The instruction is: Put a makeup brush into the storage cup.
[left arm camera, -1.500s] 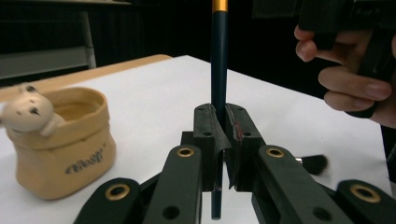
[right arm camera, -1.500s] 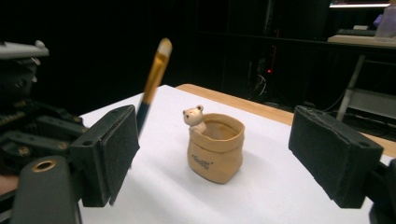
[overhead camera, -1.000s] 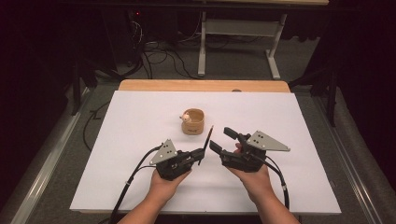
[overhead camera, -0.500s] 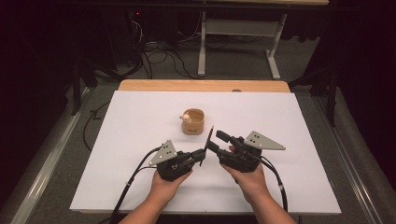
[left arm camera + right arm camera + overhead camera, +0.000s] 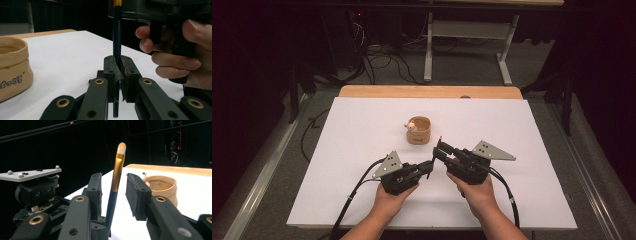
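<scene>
A slim brush [image 5: 116,177] with a dark handle, gold ferrule and pale tip stands upright. My left gripper [image 5: 119,65] is shut on its lower handle, just above the white table [image 5: 362,130]. My right gripper [image 5: 113,187] brackets the brush higher up. Its jaws have just been closing, and a gap still shows on each side between pads and brush. In the high view both grippers meet at the table's front middle, the left gripper [image 5: 430,167] beside the right gripper [image 5: 440,151].
A small tan cup [image 5: 419,130] with lettering stands behind the grippers, also the cup [image 5: 12,65] at left and the cup [image 5: 162,187] at right. A wooden strip [image 5: 427,91] runs along the table's far edge. Cables trail off the near edge.
The right gripper has shifted left so the brush stands between its jaws, and those jaws have narrowed. The left gripper and the cup have not moved.
</scene>
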`<state>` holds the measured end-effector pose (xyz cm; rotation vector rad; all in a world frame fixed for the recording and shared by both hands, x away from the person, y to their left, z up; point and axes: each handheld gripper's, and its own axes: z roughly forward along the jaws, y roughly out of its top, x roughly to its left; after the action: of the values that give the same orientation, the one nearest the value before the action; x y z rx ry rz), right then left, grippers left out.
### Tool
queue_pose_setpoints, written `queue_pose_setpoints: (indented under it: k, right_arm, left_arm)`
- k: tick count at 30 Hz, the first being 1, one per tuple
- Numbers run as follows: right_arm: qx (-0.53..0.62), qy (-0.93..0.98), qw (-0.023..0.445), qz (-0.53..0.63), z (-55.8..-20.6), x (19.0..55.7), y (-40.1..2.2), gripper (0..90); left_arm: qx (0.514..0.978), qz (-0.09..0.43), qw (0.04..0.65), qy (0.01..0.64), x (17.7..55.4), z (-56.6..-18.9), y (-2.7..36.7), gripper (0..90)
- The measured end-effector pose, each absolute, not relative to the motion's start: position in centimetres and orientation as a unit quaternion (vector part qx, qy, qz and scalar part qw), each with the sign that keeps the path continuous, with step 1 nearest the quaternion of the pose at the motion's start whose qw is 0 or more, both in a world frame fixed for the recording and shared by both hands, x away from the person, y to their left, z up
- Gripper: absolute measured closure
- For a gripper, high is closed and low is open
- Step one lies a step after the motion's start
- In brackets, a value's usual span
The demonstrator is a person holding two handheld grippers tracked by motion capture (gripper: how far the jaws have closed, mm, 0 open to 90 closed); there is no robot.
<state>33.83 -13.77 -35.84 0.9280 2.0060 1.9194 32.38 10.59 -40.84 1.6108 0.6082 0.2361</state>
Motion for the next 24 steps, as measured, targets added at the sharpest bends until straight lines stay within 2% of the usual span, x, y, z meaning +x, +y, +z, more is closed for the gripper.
queue_pose_setpoints:
  k: [24]
  right_arm:
    - [0.321,0.678,0.086,0.656,-36.13,34.04,-13.81,85.1]
  left_arm:
    - [0.713,0.101,0.643,0.262,32.29,-40.99,10.34,83.7]
